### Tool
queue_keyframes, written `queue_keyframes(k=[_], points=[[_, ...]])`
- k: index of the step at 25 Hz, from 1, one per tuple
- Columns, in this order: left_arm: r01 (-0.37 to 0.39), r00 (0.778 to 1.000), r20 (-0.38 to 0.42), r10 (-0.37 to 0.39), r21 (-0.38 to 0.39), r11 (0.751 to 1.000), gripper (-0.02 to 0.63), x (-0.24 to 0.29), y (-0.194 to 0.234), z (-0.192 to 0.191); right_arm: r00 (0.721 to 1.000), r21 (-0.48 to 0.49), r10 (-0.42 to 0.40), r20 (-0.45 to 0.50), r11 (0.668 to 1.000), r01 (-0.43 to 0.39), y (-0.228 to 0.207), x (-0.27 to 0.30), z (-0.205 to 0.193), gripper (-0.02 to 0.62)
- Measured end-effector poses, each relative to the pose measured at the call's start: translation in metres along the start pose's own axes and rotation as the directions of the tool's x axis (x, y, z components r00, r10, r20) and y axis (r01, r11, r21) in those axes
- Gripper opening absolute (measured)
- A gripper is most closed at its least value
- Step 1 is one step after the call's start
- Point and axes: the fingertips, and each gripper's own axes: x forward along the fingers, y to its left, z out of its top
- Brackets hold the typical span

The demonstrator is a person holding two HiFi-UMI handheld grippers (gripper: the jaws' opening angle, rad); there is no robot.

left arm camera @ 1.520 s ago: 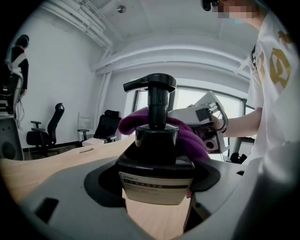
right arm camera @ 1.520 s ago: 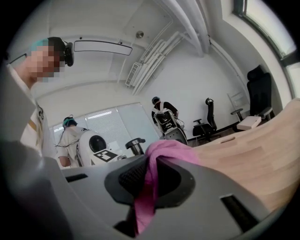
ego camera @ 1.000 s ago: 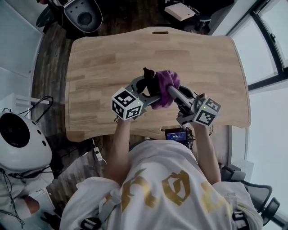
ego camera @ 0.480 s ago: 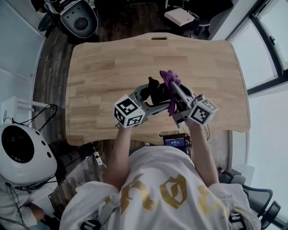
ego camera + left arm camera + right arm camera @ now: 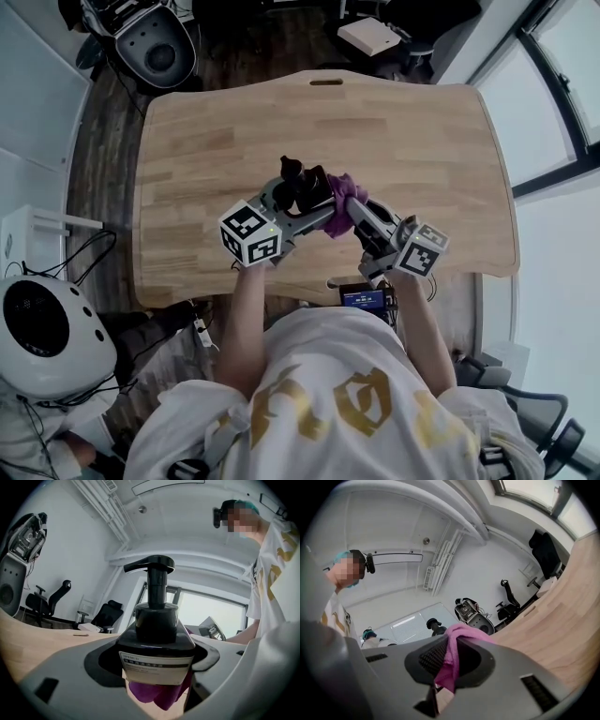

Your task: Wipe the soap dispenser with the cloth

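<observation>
Wooden planking of the table (image 5: 422, 141) is filling most of the head view, with office chairs and a white wall standing behind it in the gripper views. Over the table's near middle, the left gripper (image 5: 295, 202) is clamping the black soap dispenser (image 5: 309, 187) by its body, jaws pressed against both sides, pump upright. None of the views shows whether its base is touching the wood. The right gripper (image 5: 349, 211) is pinching a fold of the purple cloth (image 5: 342, 211) tightly between its jaws.

Compared with half a second ago, the cloth is sitting lower. It was bunched above the dispenser's top then, and now it is lying against the bottle's right side. In the left gripper view it is peeking out from behind and below the labelled body (image 5: 157, 634). A second ago it was draped over the far side.

That drop suggests a downward stroke along the bottle, so the wiping seems well under way. The pump head and the side facing the left gripper's camera are probably still needing attention.
</observation>
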Motion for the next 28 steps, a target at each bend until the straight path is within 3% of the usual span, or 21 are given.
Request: queue_keyframes(k=[8, 13, 16, 19, 22, 28], points=[[0.091, 0.996, 0.000, -0.091, 0.020, 0.996, 0.368, 0.012, -0.019, 0.007, 0.996, 0.009, -0.081, 0.036, 0.997, 0.081, -0.027, 0.009, 0.019, 0.035], [0.132, 0.985, 0.119, -0.127, -0.039, 0.990, 0.368, 0.011, -0.019, 0.027, 0.991, 0.118, -0.084, 0.103, 0.990, 0.072, -0.035, 0.016, 0.030, 0.035], [0.141, 0.971, 0.202, -0.124, -0.073, 0.987, 0.357, 0.007, -0.015, 0.040, 0.989, 0.195, -0.062, 0.135, 0.980, 0.035, -0.032, 0.020, 0.028, 0.035], [0.121, 0.976, 0.191, -0.107, -0.062, 0.991, 0.356, 0.014, -0.009, 0.037, 0.981, 0.205, -0.073, 0.179, 0.978, 0.035, -0.033, 0.022, 0.036, 0.035], [0.116, 0.974, 0.204, -0.099, -0.074, 0.990, 0.354, 0.014, -0.005, 0.034, 0.985, 0.209, -0.060, 0.160, 0.978, 0.026, -0.036, 0.024, 0.036, 0.035], [0.136, 0.942, 0.328, -0.067, -0.192, 0.972, 0.354, 0.007, 0.010, 0.040, 0.978, 0.294, -0.070, 0.198, 0.956, 0.009, -0.043, 0.020, 0.029, 0.035]])
